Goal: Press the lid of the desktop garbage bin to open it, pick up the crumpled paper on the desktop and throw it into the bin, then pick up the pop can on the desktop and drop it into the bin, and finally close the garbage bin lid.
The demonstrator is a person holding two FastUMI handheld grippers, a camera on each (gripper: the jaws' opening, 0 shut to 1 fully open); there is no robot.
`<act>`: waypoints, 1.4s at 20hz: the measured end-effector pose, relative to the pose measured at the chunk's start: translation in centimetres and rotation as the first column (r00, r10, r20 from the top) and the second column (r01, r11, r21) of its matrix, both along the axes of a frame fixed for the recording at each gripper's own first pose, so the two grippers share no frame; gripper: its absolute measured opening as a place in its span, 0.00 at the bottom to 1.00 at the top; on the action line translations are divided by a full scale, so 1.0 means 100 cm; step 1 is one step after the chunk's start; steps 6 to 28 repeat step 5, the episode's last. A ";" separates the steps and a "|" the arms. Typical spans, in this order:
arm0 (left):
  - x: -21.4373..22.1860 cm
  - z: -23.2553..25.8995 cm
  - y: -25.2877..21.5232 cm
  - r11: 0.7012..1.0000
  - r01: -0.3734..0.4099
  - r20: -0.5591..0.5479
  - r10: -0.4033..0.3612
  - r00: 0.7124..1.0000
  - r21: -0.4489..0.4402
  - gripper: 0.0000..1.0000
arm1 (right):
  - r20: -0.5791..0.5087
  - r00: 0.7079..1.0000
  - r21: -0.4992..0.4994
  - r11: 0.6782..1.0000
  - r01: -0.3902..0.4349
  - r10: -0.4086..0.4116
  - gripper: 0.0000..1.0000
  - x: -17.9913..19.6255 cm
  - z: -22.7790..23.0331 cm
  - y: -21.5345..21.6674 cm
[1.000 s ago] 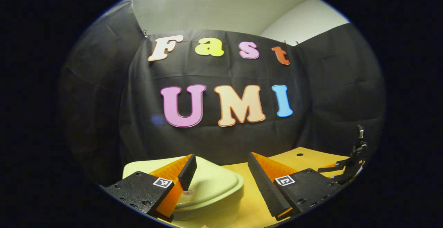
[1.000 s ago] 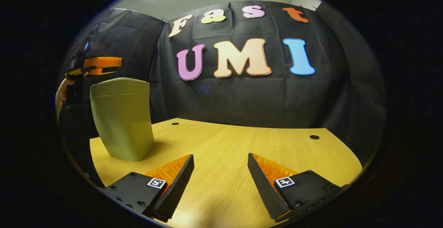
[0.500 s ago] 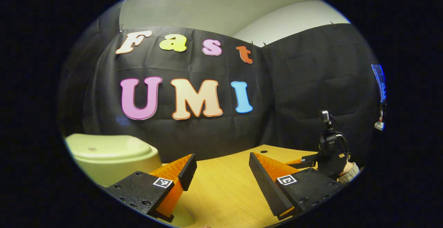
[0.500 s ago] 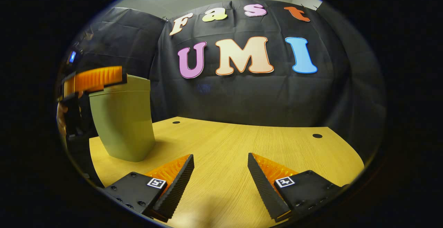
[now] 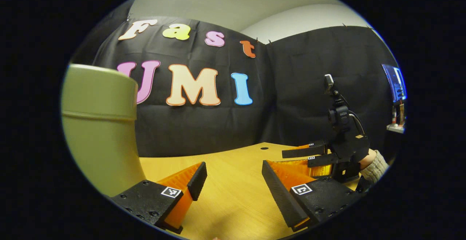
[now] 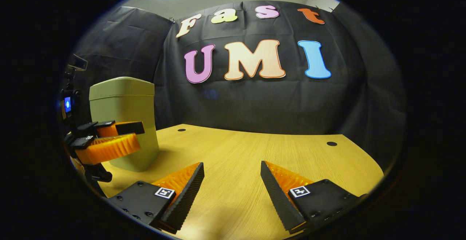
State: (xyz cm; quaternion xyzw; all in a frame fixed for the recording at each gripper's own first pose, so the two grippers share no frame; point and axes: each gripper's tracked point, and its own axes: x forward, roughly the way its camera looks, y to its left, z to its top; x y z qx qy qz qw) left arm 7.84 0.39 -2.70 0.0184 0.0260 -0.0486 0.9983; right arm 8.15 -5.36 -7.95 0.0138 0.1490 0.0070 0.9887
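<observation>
Fingers: both my grippers, left [image 5: 230, 181] and right [image 6: 232, 181], spread wide, holding nothing.
Bin: garbage bin [image 6: 123, 123] stands far left on the desk [image 6: 255, 152], lid [image 6: 122, 87] down — left gripper just beside it.
Progress: I judge the job finished — no paper or can lies on the desk.

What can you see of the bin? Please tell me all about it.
The bin is pale green and looks like smooth plastic. It stands upright on the wooden table, near its left rear part in the right gripper view. The body narrows slightly toward the base. The lid is closed and sits flush, with a seam below it. The left gripper is low in front of it, open; contact cannot be told. In the left gripper view the bin fills the left side.
</observation>
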 end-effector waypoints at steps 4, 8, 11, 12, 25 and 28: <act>0.003 -0.015 0.010 0.998 -0.013 -0.020 0.012 1.000 -0.054 0.94 | -0.018 1.000 -0.023 1.000 -0.008 0.008 0.99 0.004 -0.012 0.007; 0.004 -0.022 0.011 0.998 -0.020 -0.036 0.018 0.999 -0.053 0.93 | -0.020 1.000 -0.018 1.000 -0.014 0.013 0.98 0.004 -0.013 0.010; 0.004 -0.022 0.011 0.998 -0.020 -0.036 0.018 0.999 -0.053 0.93 | -0.020 1.000 -0.018 1.000 -0.014 0.013 0.98 0.004 -0.013 0.010; 0.004 -0.022 0.011 0.998 -0.020 -0.036 0.018 0.999 -0.053 0.93 | -0.020 1.000 -0.018 1.000 -0.014 0.013 0.98 0.004 -0.013 0.010; 0.004 -0.022 0.011 0.998 -0.020 -0.036 0.018 0.999 -0.053 0.93 | -0.020 1.000 -0.018 1.000 -0.014 0.013 0.98 0.004 -0.013 0.010; 0.004 -0.022 0.011 0.998 -0.020 -0.036 0.018 0.999 -0.053 0.93 | -0.020 1.000 -0.018 1.000 -0.014 0.013 0.98 0.004 -0.013 0.010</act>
